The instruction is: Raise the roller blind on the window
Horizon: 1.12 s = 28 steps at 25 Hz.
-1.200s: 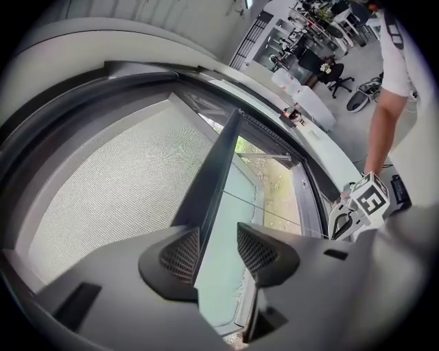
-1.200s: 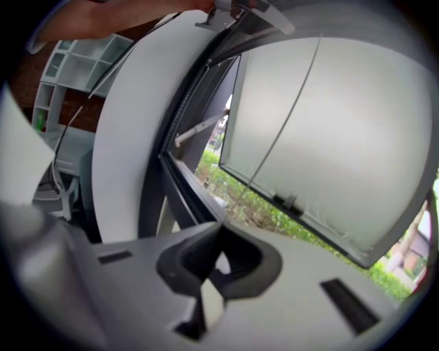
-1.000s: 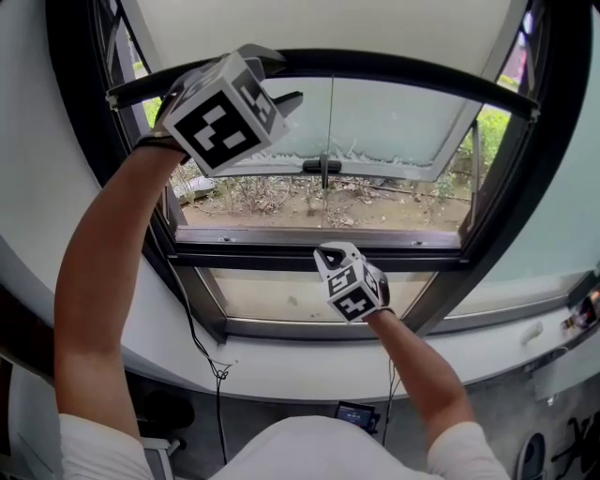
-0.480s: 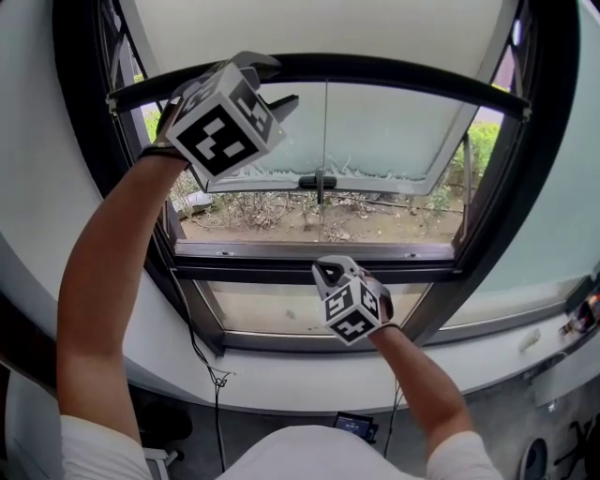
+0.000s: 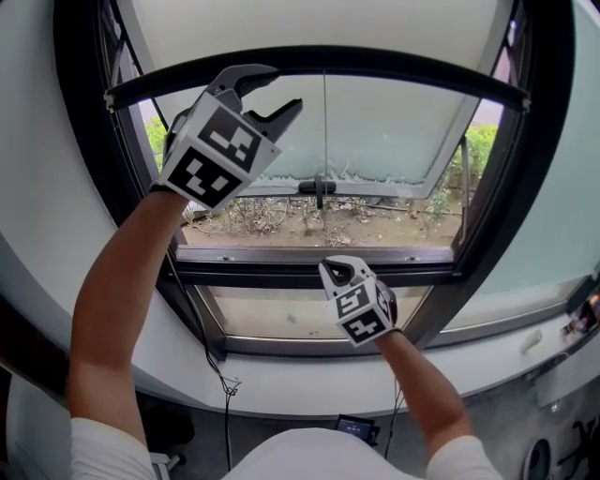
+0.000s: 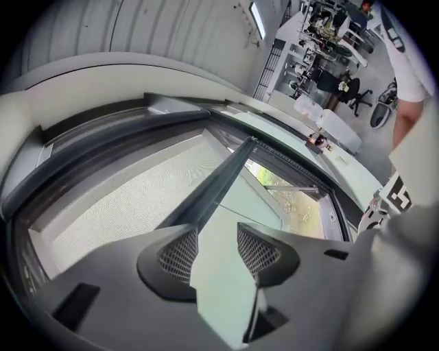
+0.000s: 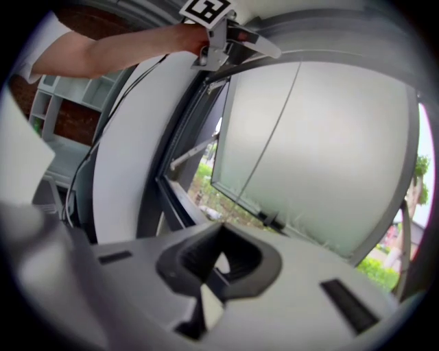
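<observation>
Black bar of the blind sits high on the window; my left hand-held gripper has risen beneath it, jaws apart, empty; right hand-held gripper closed; little lifting remains, I judge.

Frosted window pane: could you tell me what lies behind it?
Below the pane, bare ground and dry plants show outside; its frosting hides everything directly behind.

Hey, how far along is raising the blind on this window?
Done: the blind's bottom bar sits high, with most of the window glass below it uncovered. In hand: the left gripper is open at the bar, not clamped on it; the right gripper is shut lower down, nothing visible in it. Left: blind fabric shows above the bar, so some lift may remain.
</observation>
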Motion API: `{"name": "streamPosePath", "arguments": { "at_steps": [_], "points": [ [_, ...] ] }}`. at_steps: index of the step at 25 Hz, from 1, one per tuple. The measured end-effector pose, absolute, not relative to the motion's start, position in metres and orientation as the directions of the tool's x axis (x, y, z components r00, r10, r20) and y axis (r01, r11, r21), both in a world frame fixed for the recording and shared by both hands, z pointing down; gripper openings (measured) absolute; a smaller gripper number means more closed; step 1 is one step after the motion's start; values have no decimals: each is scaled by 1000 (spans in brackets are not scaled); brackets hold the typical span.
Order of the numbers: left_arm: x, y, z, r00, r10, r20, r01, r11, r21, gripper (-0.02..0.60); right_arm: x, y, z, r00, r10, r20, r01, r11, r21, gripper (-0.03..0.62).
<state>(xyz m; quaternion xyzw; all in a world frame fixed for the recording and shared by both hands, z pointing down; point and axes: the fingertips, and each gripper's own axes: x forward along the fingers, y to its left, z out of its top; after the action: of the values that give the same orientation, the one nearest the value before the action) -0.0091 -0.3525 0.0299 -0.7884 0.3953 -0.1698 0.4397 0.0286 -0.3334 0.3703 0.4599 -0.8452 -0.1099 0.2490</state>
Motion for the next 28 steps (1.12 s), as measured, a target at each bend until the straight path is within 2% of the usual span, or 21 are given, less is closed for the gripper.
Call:
{"name": "streamPosePath", "arguments": {
  "at_steps": [4, 12, 17, 28],
  "points": [
    [-5, -333, 42, 671, -733, -115, -507, -340, -792, 184, 26, -333, 363, -464, -829, 311, -722, 558, 408, 20],
    [-21, -292, 77, 734, -630, -255, -662, -580, -475, 184, 30, -328, 361, -448, -851, 274, -758, 524, 389, 20],
    [-33, -276, 98, 723, -622, -301, -689, -613, -388, 184, 32, -321, 357, -444, -856, 265, -760, 516, 395, 20],
    [-45, -263, 153, 710, -636, -301, -702, -673, -233, 184, 33, -304, 332, -450, -869, 208, -772, 495, 397, 20]
  ]
}}
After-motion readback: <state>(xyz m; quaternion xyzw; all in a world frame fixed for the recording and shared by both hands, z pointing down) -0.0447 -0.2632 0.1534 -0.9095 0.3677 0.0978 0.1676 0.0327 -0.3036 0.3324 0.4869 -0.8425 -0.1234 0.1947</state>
